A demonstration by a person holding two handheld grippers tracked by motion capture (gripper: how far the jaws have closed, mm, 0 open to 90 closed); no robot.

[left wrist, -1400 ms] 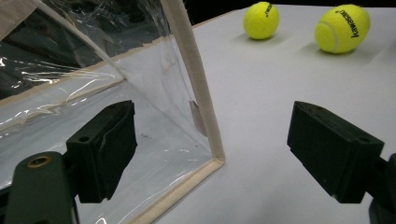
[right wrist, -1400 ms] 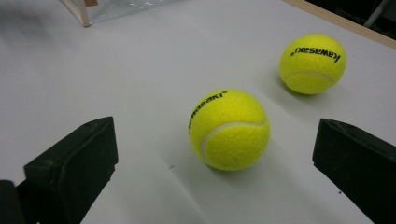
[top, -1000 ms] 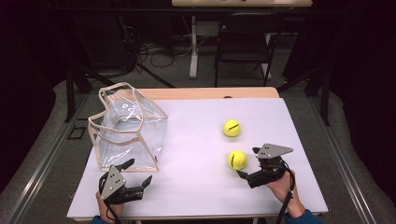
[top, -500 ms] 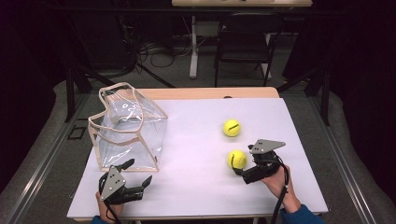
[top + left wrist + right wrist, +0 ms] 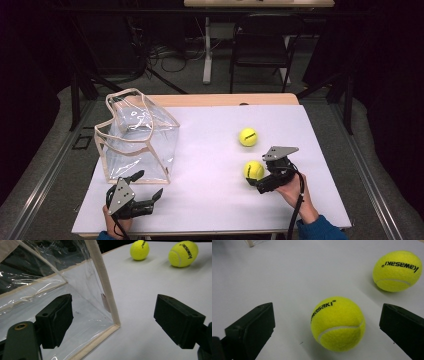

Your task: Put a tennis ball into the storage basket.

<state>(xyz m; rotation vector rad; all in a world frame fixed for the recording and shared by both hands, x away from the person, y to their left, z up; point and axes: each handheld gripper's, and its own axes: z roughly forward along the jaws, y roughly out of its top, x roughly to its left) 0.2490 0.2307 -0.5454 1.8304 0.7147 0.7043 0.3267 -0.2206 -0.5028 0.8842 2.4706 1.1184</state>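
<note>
- In the right gripper view, the two black jaws of the right gripper [image 5: 327,327] are cut by the bottom edge, and the right one also by the right edge.
- There, the clear bag [image 5: 253,242] shows as one corner at the top edge; the rest is cut off.
- In the left gripper view, the bag's top is cut by the upper edge, and the left jaw is seen through its clear wall.
- In the high view, the print on the near ball [image 5: 253,170] is too small to read.
- The person's left hand [image 5: 114,225] is cut by the bottom edge in the high view.
</note>
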